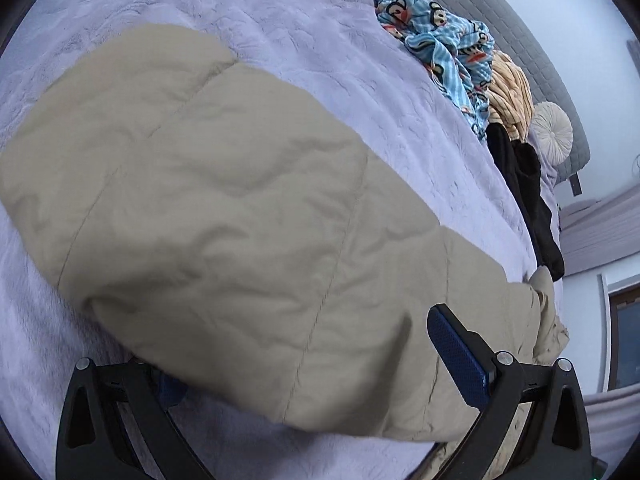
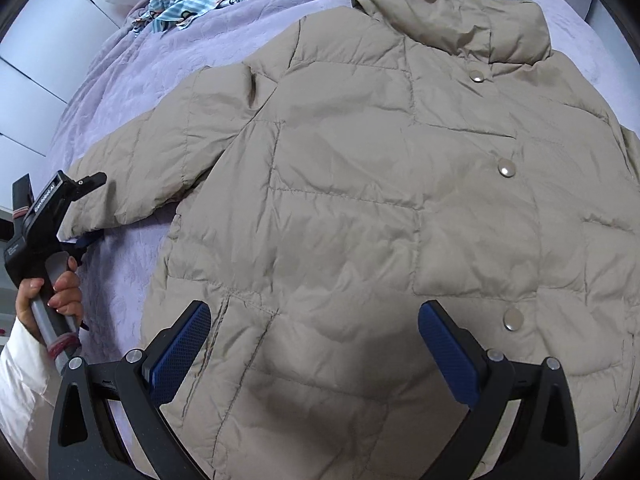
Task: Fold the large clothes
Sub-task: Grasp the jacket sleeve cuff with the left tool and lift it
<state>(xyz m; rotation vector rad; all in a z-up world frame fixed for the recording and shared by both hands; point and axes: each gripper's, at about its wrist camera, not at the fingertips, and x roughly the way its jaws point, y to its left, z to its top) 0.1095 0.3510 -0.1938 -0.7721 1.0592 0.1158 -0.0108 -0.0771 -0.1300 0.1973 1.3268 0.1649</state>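
A beige quilted puffer jacket (image 2: 360, 184) lies front up on a lilac bedspread (image 2: 132, 92), collar at the far side, snap buttons (image 2: 506, 170) down its front. Its left sleeve (image 2: 152, 168) stretches out to the left. My left gripper (image 1: 308, 368) is open, its jaws wide apart on either side of the sleeve's cuff end (image 1: 224, 208); one blue pad (image 1: 460, 360) rests over the fabric, the other is partly hidden under it. It also shows in the right wrist view (image 2: 86, 216), held by a hand. My right gripper (image 2: 316, 352) is open and empty above the jacket's lower front.
A blue cartoon-print garment (image 1: 436, 36), an orange striped one (image 1: 512, 92) and a black one (image 1: 532, 200) lie along the far side of the bed. A grey quilted headboard (image 1: 500, 28) and a round white cushion (image 1: 552, 132) stand beyond.
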